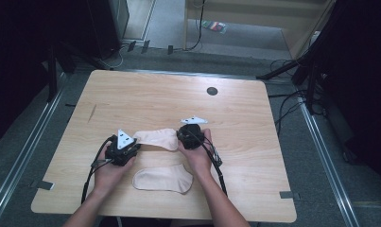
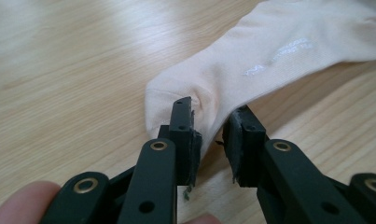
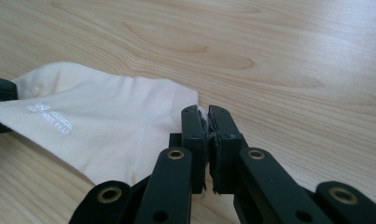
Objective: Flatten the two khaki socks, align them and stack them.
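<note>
Left tongs [image 1: 131, 147], at the left end of the upper sock [image 1: 156, 138]: jaws slightly apart, the sock's toe end lying between them and touching the left pad, the right pad clear of the cloth. The sock lies flat across the desk [image 1: 145, 94], stretched between the two tongs. Right tongs [image 1: 182, 135], at the sock's right end: jaws pressed together, clamped on the cuff edge. A second sock [image 1: 162, 178] lies on the desk nearer the person, between the forearms.
</note>
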{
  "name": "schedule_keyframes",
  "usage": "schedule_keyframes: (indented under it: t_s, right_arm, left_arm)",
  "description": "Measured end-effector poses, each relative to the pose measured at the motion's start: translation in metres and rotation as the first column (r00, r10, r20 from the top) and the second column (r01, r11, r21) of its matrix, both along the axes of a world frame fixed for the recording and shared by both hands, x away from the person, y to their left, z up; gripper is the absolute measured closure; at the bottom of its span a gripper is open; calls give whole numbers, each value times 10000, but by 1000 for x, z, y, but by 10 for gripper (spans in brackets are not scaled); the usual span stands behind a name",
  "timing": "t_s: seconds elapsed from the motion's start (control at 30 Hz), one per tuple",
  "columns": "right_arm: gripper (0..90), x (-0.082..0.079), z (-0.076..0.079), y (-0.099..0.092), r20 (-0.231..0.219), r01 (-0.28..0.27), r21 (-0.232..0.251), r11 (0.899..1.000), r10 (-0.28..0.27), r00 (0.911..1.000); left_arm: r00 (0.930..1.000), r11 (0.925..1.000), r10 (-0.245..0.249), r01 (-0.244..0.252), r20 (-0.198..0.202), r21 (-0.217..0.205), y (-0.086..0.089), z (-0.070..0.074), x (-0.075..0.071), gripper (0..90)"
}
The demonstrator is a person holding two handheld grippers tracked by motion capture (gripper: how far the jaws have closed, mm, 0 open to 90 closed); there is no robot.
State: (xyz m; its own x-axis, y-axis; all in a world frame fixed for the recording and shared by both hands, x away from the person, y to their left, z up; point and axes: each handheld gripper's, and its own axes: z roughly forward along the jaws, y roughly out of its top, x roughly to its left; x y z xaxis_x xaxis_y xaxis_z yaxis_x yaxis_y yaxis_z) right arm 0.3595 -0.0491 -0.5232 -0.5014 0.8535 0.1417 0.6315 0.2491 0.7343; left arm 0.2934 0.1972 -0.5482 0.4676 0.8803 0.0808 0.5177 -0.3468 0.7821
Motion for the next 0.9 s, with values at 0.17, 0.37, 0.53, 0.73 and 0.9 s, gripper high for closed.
schedule_keyframes:
  t_s: [0.17,0.37,0.53,0.73,0.9]
  right_arm:
    - [870,1,-2,-7,133,8,-332,9994,-3,9999]
    - [868,4,-1,-16,274,-199,-451,9988,212,9994]
    - [867,7,-2,-26,288,-161,-327,9993,170,9994]
    - [809,7,-2,-32,501,-224,-70,9997,227,9985]
    - [711,9,2,-41,633,162,656,9977,-203,9978]
  left_arm:
    - [9990,9990,-351,343,-284,-298,3,-1,1,676]
    - [9949,9890,-945,898,-347,-1178,7,-1,1,585]
    - [9886,9626,-1438,1293,-445,-2383,19,1,3,476]
    - [9981,9351,-551,418,-277,-3520,35,5,8,520]
    - [9939,9176,462,-820,-1005,-3890,36,3,23,647]
